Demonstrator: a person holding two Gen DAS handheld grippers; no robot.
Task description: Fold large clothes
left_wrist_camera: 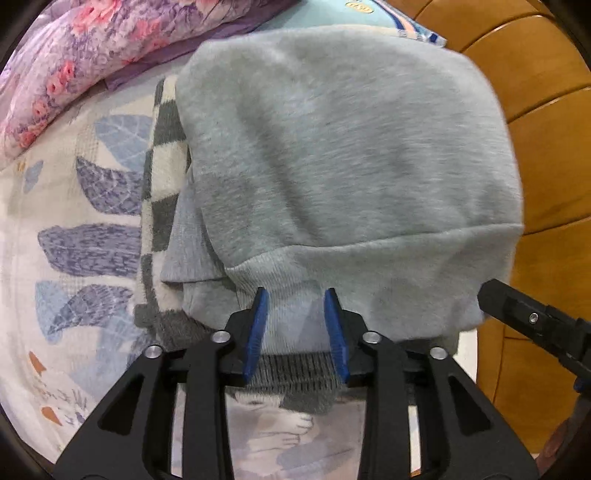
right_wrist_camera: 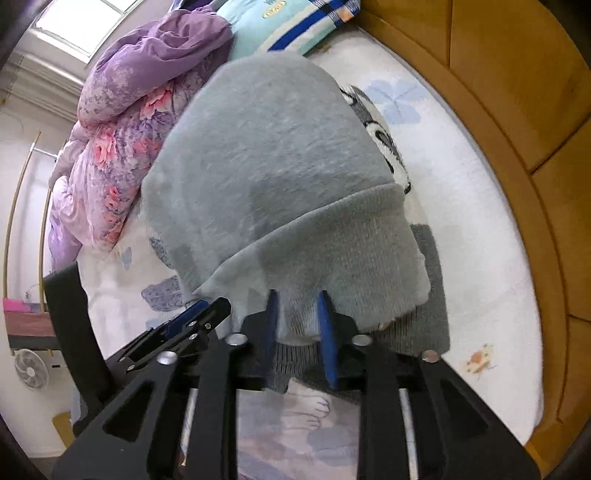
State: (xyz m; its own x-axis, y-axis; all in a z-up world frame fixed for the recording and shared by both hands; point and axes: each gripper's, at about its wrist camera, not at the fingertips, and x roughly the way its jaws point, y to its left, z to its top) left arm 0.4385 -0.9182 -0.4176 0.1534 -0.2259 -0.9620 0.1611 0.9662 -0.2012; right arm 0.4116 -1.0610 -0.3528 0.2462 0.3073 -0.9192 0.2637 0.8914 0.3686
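A light grey sweatshirt (left_wrist_camera: 332,147) hangs folded over itself above the bed, its ribbed hem at the bottom. My left gripper (left_wrist_camera: 297,295) is shut on the hem, cloth bunched between its blue pads. My right gripper (right_wrist_camera: 297,295) is shut on the same hem of the sweatshirt (right_wrist_camera: 266,158) further along. The right gripper's black body (left_wrist_camera: 535,321) shows at the right edge of the left wrist view; the left gripper (right_wrist_camera: 192,317) shows low left in the right wrist view. A grey and white checkered knit garment (left_wrist_camera: 162,192) lies under the sweatshirt.
The bed sheet (left_wrist_camera: 74,221) is white with blue leaf prints. A purple floral quilt (right_wrist_camera: 122,122) is piled at the far left, a teal pillow (right_wrist_camera: 273,22) at the head. A wooden bed frame (right_wrist_camera: 517,110) curves along the right. A fan (right_wrist_camera: 31,369) stands on the floor.
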